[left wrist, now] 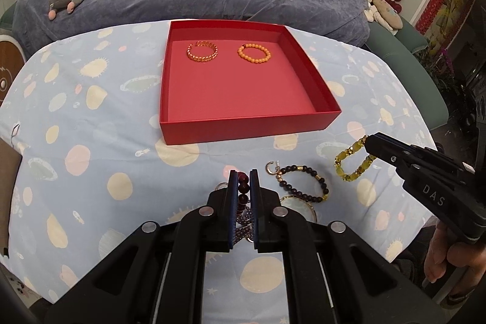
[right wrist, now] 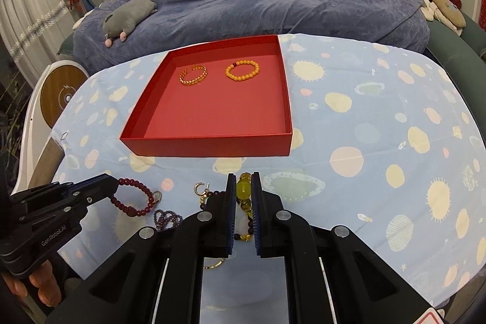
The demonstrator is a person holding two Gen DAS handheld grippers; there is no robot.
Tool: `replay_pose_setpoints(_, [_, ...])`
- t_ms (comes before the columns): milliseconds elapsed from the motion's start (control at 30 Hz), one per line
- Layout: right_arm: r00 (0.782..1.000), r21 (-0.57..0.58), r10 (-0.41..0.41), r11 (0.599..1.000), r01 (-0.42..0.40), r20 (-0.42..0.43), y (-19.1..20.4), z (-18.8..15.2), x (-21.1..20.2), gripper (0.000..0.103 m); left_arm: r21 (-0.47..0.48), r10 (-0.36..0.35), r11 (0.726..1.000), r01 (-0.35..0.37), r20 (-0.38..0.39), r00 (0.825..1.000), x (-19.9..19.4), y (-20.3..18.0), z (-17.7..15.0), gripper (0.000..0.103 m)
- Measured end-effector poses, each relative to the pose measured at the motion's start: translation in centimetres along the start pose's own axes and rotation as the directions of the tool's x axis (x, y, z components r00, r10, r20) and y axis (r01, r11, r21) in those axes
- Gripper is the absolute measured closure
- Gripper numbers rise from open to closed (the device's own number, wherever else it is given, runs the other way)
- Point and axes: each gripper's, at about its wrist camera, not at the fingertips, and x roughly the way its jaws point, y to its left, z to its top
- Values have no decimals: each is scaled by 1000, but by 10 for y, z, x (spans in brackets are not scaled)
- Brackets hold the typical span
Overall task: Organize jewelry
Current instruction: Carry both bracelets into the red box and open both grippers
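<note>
Left gripper (left wrist: 243, 175) clamped on dark red bracelet (left wrist: 243, 187), right gripper (right wrist: 243, 179) on yellow bracelet (right wrist: 244, 191), both low over counter (left wrist: 91, 117) before red box (left wrist: 243, 126). Best lifted clear of neighbouring strands, then set beside the 2 bracelets inside. Purple strand (right wrist: 165, 219) plain only in right view.

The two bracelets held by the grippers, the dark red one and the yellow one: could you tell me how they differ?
The dark red bead bracelet has small round beads and sits in the left gripper; the yellow bracelet has larger translucent beads and sits in the right gripper. Both are clamped at one edge, outside the red box.
</note>
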Motion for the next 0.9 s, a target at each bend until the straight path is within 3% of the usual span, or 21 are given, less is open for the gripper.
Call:
replay_pose_setpoints(233, [999, -5, 38, 999, -38, 28, 2, 23, -16, 94, 29, -57, 998, 56, 28, 998, -18, -13, 25, 96])
replay_pose_setpoints(467, [996, -61, 64, 996, -61, 56, 17, 80, 5, 94, 56, -95, 994, 91, 77, 992, -10, -17, 80, 96])
replay_pose_setpoints(667, [993, -34, 114, 993, -112, 43, 22, 129, 52, 94, 14, -140, 990, 139, 84, 987, 29, 2, 129, 96])
replay_pose_setpoints(800, [987, 17, 162, 987, -162, 6, 20, 144, 96, 94, -61, -191, 979, 195, 65, 979, 68, 26, 147, 96])
replay_pose_setpoints(900, [981, 70, 188, 980, -185, -39, 13, 143, 131, 94, -112, -195, 974, 196, 21, 981, 104, 44, 150, 96])
